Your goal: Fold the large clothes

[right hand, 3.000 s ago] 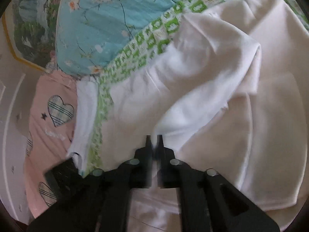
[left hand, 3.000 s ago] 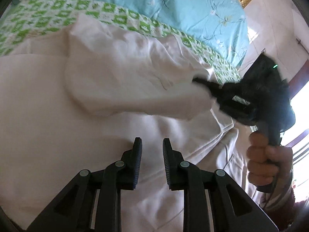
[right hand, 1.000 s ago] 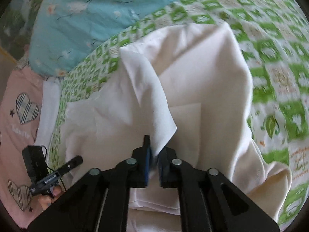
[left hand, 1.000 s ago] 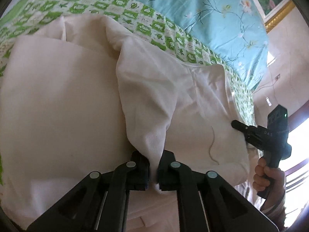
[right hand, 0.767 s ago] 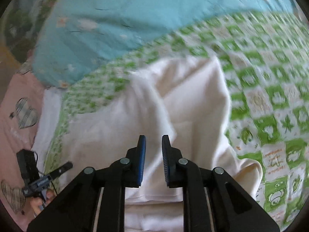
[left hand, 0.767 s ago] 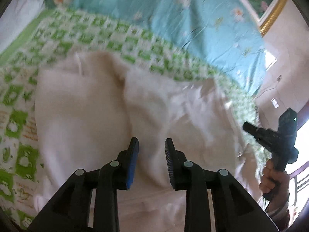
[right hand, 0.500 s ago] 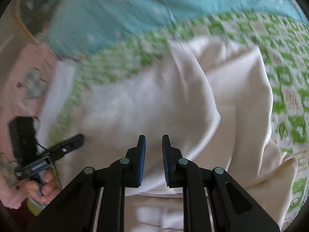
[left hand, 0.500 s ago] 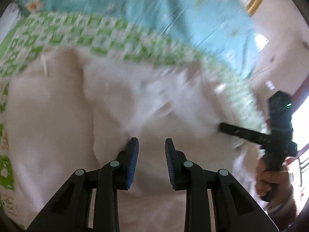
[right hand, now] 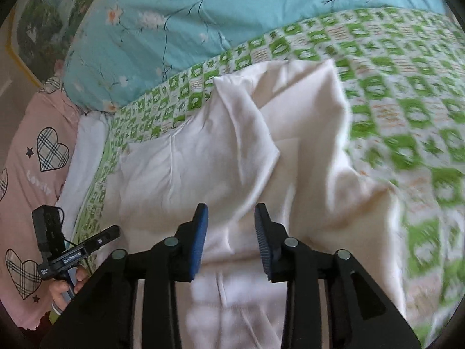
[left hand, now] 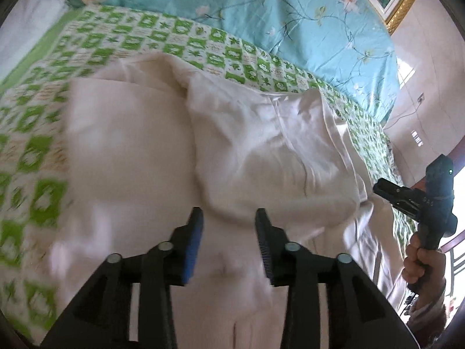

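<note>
A large cream-white garment (left hand: pixel 130 151) lies spread on the bed, with a sleeve or side part (left hand: pixel 261 151) folded over its middle. My left gripper (left hand: pixel 228 226) is open and empty, just above the lower edge of that fold. In the right wrist view the same garment (right hand: pixel 189 168) lies with the folded part (right hand: pixel 247 136) on top. My right gripper (right hand: pixel 229 221) is open and empty above the fold's lower edge. Each gripper shows in the other's view: the right one (left hand: pixel 386 192) at the far right, the left one (right hand: pixel 110 234) at the lower left.
The bed has a green-and-white checked sheet (left hand: pixel 43 122) and a turquoise flowered quilt (left hand: pixel 261 8) at the back. A pink pillow with plaid hearts (right hand: pixel 32 157) lies at the left of the right wrist view. A wall and a gold picture frame (left hand: pixel 404 3) are beyond.
Both grippers were shut on the garment's folded part a second ago. They have let it go and opened, and the fold now rests on the garment. Both have drawn back a little.
</note>
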`<state>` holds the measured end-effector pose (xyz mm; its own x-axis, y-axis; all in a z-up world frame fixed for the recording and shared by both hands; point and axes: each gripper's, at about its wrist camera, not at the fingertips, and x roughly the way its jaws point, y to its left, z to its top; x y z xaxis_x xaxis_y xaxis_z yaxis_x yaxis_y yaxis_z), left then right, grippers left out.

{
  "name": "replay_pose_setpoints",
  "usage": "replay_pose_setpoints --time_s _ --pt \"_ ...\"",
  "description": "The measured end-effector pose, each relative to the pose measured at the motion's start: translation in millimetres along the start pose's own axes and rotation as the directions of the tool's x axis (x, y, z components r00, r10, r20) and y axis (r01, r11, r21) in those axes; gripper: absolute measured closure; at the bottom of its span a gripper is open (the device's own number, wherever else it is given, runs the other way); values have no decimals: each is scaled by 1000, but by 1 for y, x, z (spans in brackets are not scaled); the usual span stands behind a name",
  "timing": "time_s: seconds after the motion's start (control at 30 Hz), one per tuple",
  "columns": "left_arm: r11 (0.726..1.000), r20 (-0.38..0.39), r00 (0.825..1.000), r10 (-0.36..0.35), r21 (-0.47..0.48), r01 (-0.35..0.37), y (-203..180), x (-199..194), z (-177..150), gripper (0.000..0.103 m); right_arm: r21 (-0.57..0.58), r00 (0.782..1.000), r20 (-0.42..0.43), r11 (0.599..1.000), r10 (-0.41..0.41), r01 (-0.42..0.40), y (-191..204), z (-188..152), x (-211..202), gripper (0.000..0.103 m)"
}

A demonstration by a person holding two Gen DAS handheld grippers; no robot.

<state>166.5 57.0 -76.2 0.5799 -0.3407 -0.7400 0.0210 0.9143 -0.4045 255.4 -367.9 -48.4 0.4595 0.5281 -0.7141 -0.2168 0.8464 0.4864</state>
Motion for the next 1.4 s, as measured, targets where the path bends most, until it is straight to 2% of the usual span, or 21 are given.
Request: replay_pose_setpoints --time_s 0.1,0.17,0.23,0.27,0.57,0.73,0.93,1.17,1.27,1.4 --pt "1000 1 1000 28 -11 -28 10 -26 -21 53 26 1000 7 999 -18 18 -11 -18 -21 67" --pt "998 -1 998 57 -26 -57 21 -45 -39 48 39 999 10 999 -35 35 -21 -29 -35 63" --pt "997 -10 998 67 -48 -68 29 -55 -51 36 53 999 9 997 -53 53 -30 -40 -45 54" --pt "995 -12 997 76 -67 -77 36 -64 -61 30 60 998 11 996 -63 62 -35 -46 -53 53" --pt "984 -31 994 104 -145 -107 70 -104 -114 26 130 987 48 981 -152 145 -82 -80 -113 47" --pt "985 -62 996 68 -152 -77 74 -115 -140 24 150 983 15 972 -186 181 -104 -97 -127 44" --pt "990 -100 995 15 -137 -29 72 -123 -171 22 147 991 -19 980 -136 137 -112 -117 -126 41" --pt "990 -137 985 -107 -111 92 62 -125 -193 18 178 1000 -15 984 -5 8 -123 -134 -130 40" --pt "977 -138 971 -194 -110 180 56 -125 -197 20 171 999 -26 985 42 -37 -120 -139 -133 40" --pt "970 -125 964 -236 -91 226 52 -126 -201 21 93 983 -97 985 155 -146 -98 -155 -130 43"
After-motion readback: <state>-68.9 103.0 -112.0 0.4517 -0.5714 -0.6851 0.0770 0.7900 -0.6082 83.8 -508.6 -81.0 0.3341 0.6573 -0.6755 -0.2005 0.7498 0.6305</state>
